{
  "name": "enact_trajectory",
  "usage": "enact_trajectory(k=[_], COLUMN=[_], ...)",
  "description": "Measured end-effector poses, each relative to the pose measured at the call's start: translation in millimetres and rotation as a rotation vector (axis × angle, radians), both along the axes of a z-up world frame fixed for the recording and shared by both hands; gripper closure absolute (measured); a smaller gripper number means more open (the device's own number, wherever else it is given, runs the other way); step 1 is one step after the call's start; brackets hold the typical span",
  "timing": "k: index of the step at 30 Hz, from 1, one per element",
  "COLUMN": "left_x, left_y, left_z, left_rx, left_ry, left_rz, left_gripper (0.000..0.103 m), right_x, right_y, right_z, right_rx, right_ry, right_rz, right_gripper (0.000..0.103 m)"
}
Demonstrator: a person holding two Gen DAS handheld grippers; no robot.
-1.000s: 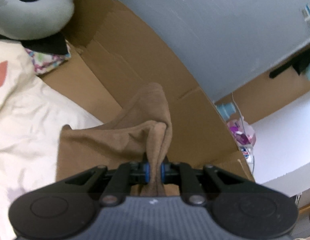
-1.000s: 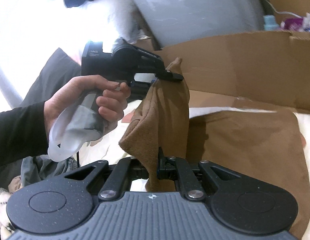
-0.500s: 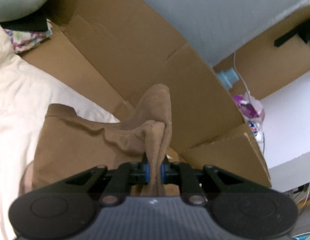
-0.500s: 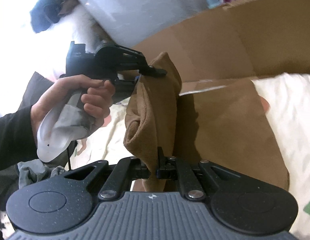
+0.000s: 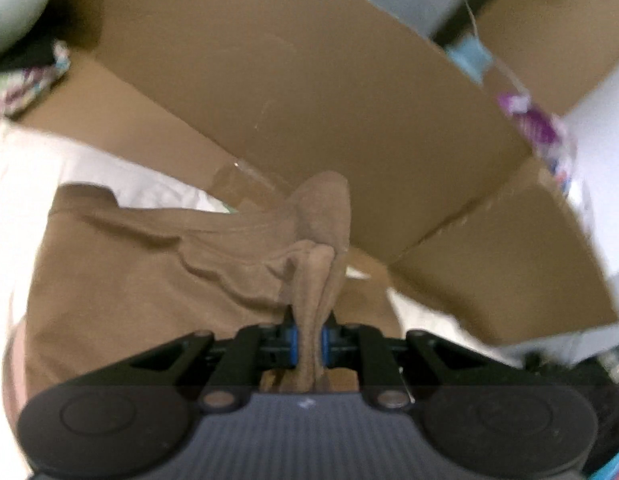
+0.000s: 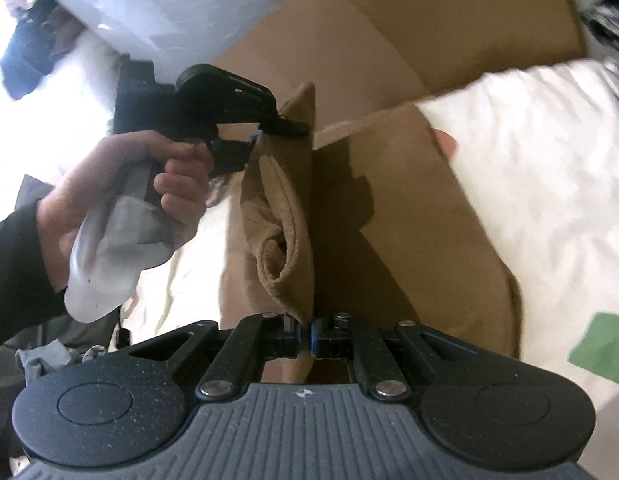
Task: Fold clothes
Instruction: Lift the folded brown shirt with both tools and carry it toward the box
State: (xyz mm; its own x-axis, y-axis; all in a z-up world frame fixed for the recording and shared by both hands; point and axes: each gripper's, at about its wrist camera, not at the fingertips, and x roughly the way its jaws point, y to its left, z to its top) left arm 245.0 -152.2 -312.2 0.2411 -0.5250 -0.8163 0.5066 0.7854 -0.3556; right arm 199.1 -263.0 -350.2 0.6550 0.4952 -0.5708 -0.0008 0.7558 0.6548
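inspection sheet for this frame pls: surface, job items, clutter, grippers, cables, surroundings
Surface: cream bedding, wrinkled, with a green patch.
Job's things: brown garment, one edge lifted off the bedding, the rest lying on it.
Clutter: purple packaging; dark clothing far off.
Grippers: left gripper and right gripper each shut on the garment's raised edge; left hand on its handle.
Cables: nothing seen.
Surroundings: cardboard sheet behind the bedding, grey wall.
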Motion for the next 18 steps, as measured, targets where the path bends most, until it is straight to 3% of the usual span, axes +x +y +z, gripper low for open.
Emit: enact_trajectory(k=[9,18], left_x=[-16,-24], left_y=[-31,-43], left_z=[-19,-27], left_rx=[0.071,0.055], left_ry=[-0.003,0.024], left_rz=[-0.026,-0.016], left_gripper=[0.091,0.091], right_x=[-4,-4], right_y=[-14,-30], right_z=[-21,-29], right_rx=[0.011,0.003], right_ry=[0.049,0.062], right_rz=[-0.030,-0.037], right_gripper=[0.101,0.102])
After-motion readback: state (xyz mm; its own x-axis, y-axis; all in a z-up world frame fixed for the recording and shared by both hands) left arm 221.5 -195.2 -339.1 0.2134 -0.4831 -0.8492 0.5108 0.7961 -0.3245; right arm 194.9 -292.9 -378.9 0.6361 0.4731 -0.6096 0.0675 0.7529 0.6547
